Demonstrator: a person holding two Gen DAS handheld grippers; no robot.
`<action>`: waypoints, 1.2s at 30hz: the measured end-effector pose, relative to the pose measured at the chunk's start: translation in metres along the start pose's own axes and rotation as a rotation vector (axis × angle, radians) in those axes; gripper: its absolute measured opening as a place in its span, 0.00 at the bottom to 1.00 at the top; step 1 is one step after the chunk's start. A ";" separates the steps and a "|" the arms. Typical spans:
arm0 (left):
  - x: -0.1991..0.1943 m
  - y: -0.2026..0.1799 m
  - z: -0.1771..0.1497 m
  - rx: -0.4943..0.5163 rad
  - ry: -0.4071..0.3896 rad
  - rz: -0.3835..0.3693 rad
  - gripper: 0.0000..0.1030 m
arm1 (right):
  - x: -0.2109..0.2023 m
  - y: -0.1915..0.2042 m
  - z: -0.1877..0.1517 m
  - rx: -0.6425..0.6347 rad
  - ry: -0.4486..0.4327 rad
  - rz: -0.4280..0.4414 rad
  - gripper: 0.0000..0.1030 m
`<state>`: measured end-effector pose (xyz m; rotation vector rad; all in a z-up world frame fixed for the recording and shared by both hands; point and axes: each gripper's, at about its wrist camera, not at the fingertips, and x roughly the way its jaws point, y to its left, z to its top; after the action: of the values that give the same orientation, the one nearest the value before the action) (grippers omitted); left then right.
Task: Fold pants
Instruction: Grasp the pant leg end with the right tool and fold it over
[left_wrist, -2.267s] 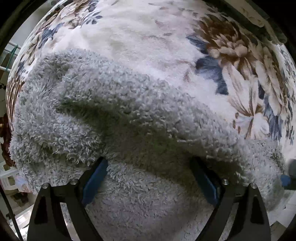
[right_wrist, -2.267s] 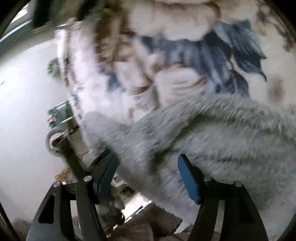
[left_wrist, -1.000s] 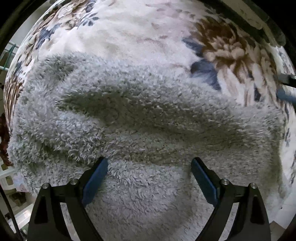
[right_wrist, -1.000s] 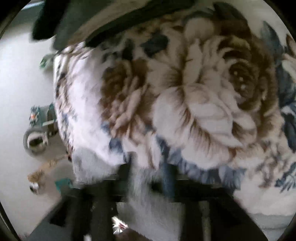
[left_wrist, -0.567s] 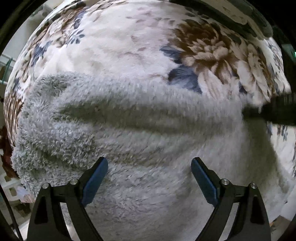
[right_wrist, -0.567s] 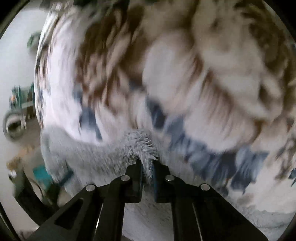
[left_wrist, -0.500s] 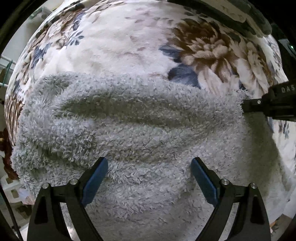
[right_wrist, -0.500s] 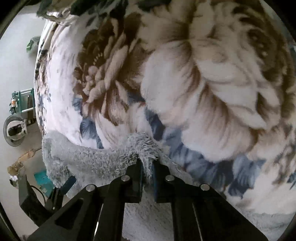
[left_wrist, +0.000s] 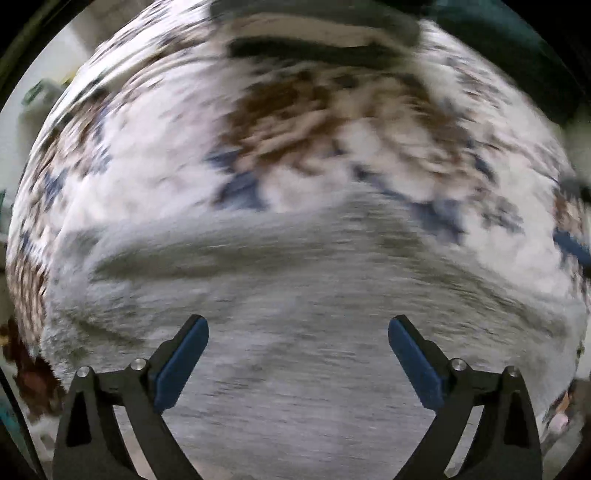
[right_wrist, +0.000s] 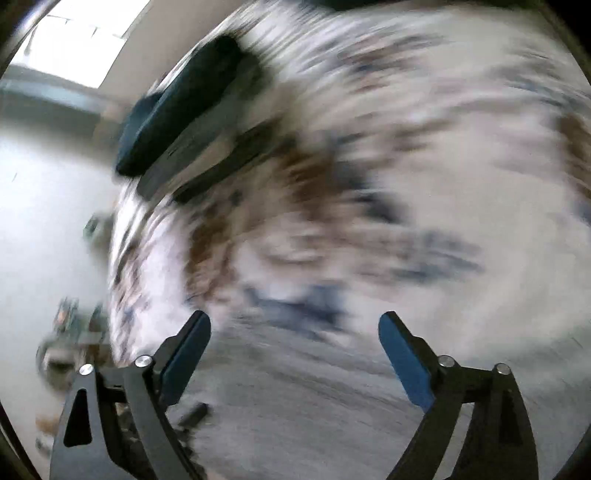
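Note:
The grey fleece pants (left_wrist: 295, 295) lie folded on a floral blanket (left_wrist: 184, 155) and fill the lower half of the blurred left wrist view. My left gripper (left_wrist: 297, 339) is open and empty just above them. In the right wrist view the pants (right_wrist: 314, 387) show as a grey band at the bottom. My right gripper (right_wrist: 293, 339) is open and empty above their edge. Both views are smeared by motion.
A dark teal cushion (right_wrist: 177, 107) lies at the far end of the blanket (right_wrist: 406, 166). Pale floor (right_wrist: 48, 221) and some clutter (right_wrist: 70, 332) lie past the bed's left edge.
My right gripper, shut on the pants' edge half a second ago, has opened and let go. Both grippers are now moving, lifting back from the pants.

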<state>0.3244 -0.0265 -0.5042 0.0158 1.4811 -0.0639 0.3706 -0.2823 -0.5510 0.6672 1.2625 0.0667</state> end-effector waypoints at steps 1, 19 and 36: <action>-0.006 -0.007 -0.006 0.019 -0.004 -0.013 0.97 | -0.020 -0.023 -0.012 0.055 -0.030 -0.031 0.92; 0.039 -0.300 -0.027 0.376 0.050 -0.101 0.97 | -0.170 -0.427 -0.162 0.769 -0.201 -0.138 0.67; 0.071 -0.396 -0.004 0.721 0.099 -0.171 0.25 | -0.102 -0.376 -0.002 0.250 0.075 -0.232 0.57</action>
<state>0.3055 -0.4236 -0.5642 0.4807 1.4865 -0.7411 0.2199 -0.6271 -0.6510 0.7330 1.4264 -0.2632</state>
